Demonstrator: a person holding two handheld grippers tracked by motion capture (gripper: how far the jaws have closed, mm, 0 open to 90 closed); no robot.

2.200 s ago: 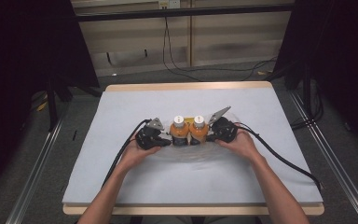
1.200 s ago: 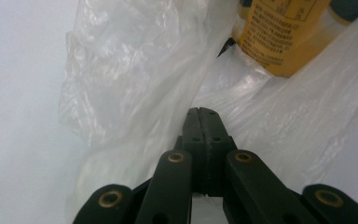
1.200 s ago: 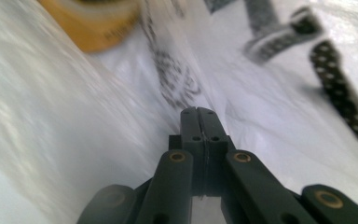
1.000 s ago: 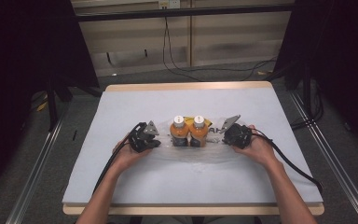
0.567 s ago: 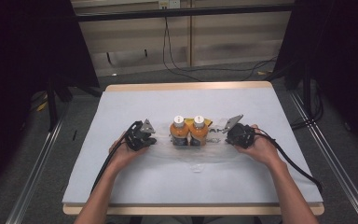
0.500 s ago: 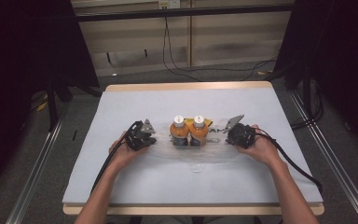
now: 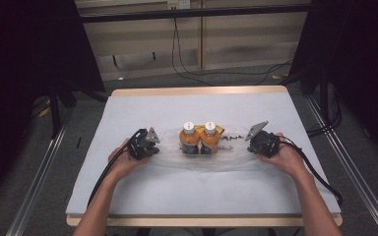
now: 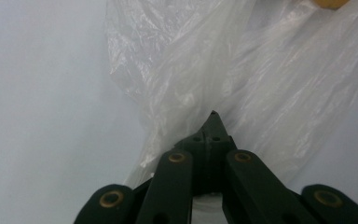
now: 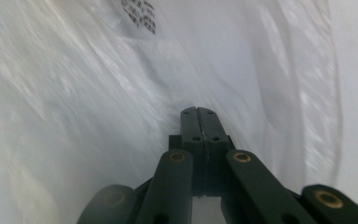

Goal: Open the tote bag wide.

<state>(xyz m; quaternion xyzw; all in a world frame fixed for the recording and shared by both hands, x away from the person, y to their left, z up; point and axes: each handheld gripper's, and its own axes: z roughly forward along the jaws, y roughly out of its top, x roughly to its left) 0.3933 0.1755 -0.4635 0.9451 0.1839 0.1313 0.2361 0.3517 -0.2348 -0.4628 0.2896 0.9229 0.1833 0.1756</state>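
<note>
Two orange bottles with white caps (image 7: 189,139) (image 7: 210,138) stand side by side inside a clear plastic bag (image 7: 226,158) at the middle of the table. My left gripper (image 7: 154,147) lies at the bag's left end, its jaws shut with crumpled film (image 8: 261,70) pinched at the tip (image 8: 213,117). An orange bottle's edge (image 8: 328,3) peeks in at the top right there. My right gripper (image 7: 249,146) is at the bag's right end, jaws shut (image 9: 198,113) on the film (image 9: 74,93), near black print (image 9: 140,16). The bag lies stretched between them.
The white table top (image 7: 128,108) has a wooden rim. Cables (image 7: 320,177) trail from both grippers toward the front edge. Metal rails (image 7: 344,162) run along both sides, and dark drapes and wall cables stand behind the far edge.
Both hands have drawn apart, the left to the left and the right to the right, away from the bottles. The bag now lies spread wider and flatter between them.
</note>
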